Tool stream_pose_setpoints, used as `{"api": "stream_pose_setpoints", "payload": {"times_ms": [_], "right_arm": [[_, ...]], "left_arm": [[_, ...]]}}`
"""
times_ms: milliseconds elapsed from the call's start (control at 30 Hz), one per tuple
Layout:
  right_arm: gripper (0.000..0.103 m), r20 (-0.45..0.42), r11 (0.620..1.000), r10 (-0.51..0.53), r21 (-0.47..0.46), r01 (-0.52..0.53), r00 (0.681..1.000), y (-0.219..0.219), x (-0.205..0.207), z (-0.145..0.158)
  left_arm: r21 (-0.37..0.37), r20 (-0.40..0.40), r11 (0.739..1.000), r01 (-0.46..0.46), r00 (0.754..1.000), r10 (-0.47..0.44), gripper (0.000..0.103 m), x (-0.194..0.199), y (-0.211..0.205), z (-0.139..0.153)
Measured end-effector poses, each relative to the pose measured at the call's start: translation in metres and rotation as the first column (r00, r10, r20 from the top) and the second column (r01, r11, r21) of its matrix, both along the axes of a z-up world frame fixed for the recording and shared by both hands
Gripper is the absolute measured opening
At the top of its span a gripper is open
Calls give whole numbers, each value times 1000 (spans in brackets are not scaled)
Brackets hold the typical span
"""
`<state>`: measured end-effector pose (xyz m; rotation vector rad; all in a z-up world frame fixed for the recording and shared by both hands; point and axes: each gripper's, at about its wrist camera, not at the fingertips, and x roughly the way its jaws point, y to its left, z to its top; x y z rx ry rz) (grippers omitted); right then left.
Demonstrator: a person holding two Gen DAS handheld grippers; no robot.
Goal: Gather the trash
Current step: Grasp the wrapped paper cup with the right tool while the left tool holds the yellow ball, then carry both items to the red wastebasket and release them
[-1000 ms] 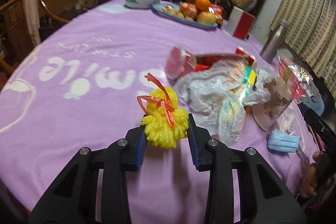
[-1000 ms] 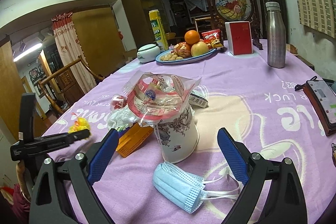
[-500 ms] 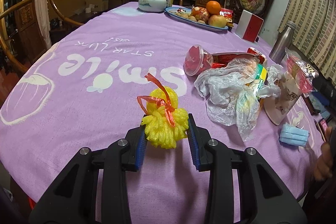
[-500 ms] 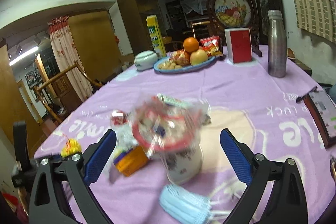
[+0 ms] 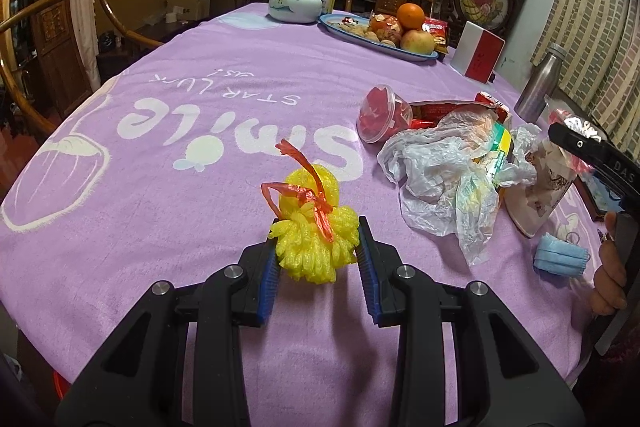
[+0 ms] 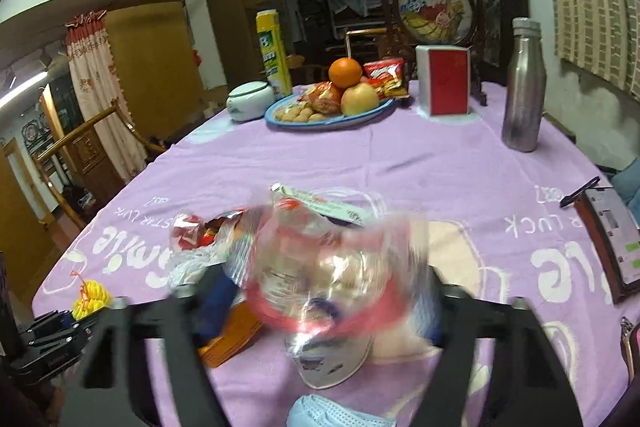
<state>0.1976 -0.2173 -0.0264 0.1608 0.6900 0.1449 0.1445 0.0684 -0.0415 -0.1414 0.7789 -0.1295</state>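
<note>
My left gripper [image 5: 318,247] is shut on a yellow foam net [image 5: 314,223] tied with a red strip, just above the purple tablecloth [image 5: 180,155]. It also shows in the right wrist view [image 6: 91,299]. My right gripper [image 6: 324,291] is blurred by motion; its jaws stand on either side of a clear wrapper with a red ring [image 6: 320,267] that sticks out of a paper cup [image 6: 332,359]. Whether they press on it I cannot tell. A crumpled plastic bag [image 5: 444,171], a red-filled plastic tub [image 5: 382,115] and a blue face mask [image 5: 560,259] lie nearby.
A blue plate of fruit and snacks [image 6: 276,115], a white lidded jar [image 6: 250,99], a yellow can [image 6: 274,55], a red and white box [image 6: 444,85] and a steel bottle [image 6: 522,87] stand at the far end. A phone in a case [image 6: 608,239] lies at right.
My right gripper has moved forward and its jaws have narrowed around the wrapper and cup. My left gripper has lifted and tilted slightly, still holding the yellow net.
</note>
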Motion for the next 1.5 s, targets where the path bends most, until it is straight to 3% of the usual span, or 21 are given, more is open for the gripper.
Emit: {"api": "stream_pose_setpoints", "payload": {"times_ms": [600,1133,1500], "right_arm": [[56,185,992,123,13,-128,975,25,-62,56],[57,147,949,310,17,-316,939,104,-95,60],[57,87,863,505,-38,-504,859,207,-117,56]], "left_arm": [[-15,89,999,-49,995,50,36,-46,27,35],[-6,149,984,-180,972,179,36,-114,92,46],[40,124,955,-295,950,288,36,-155,165,30]]}}
